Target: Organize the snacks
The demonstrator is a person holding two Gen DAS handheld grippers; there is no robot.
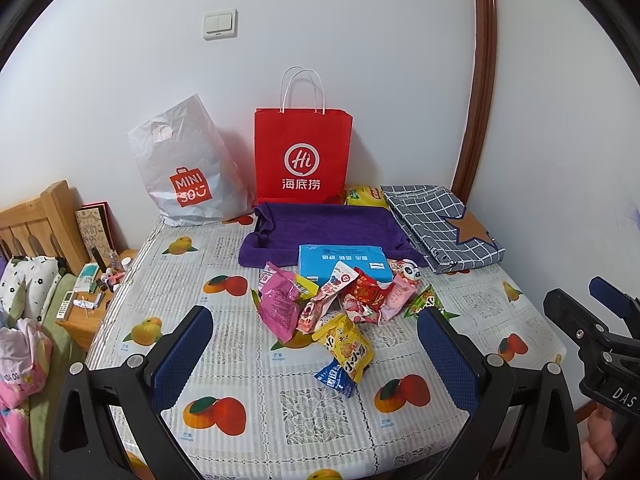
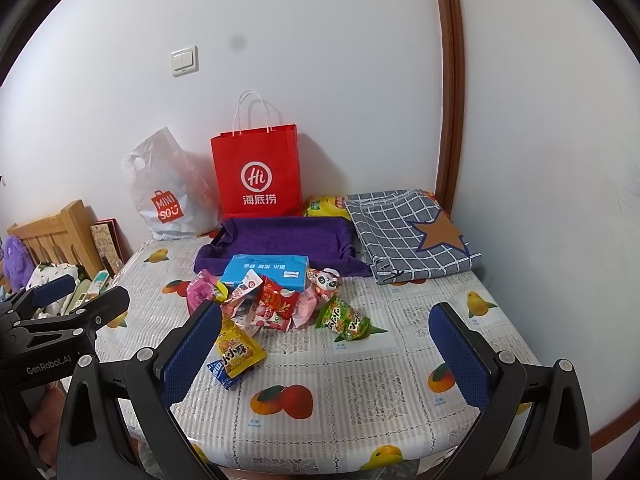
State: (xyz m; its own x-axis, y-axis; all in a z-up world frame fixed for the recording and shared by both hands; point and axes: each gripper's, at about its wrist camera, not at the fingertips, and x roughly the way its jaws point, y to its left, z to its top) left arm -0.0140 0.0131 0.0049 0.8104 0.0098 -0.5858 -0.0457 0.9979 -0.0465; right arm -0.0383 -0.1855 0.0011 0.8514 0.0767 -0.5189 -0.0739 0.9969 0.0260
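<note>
- Crinkly foil/plastic snack packets [image 1: 340, 304] lie in a loose heap mid-table, just in front of the blue box [image 1: 344, 262]; none picked up yet.
- Yellow packet [image 1: 348, 346] sits nearest the cams, overlapping a small blue packet [image 1: 335, 378]; green packet [image 2: 344, 318] lies to the right of the blue box, slightly apart from the heap.
- Handling, prob.: light, soft, air-puffed, slippery film. Pinch a flat sealed edge or corner, not the puffy middle; contents may crush, so go gently.
- Blue box looks stiff; take it across the short sides.
- Left gripper [image 1: 316, 354] spread wide, nothing between the pads, hovering short of the heap.
- Right gripper [image 2: 326, 354] likewise spread & empty.
- Purple cloth-lined tray [image 2: 280, 236] right behind the blue box: looks empty inside, likely destination.
- Red paper bag [image 1: 303, 156] & white Miniso bag [image 1: 188, 168] stand behind the tray at the wall; contents can't tell.
- Yellow pack [image 2: 326, 206] lies beside the red bag, behind the tray.
</note>
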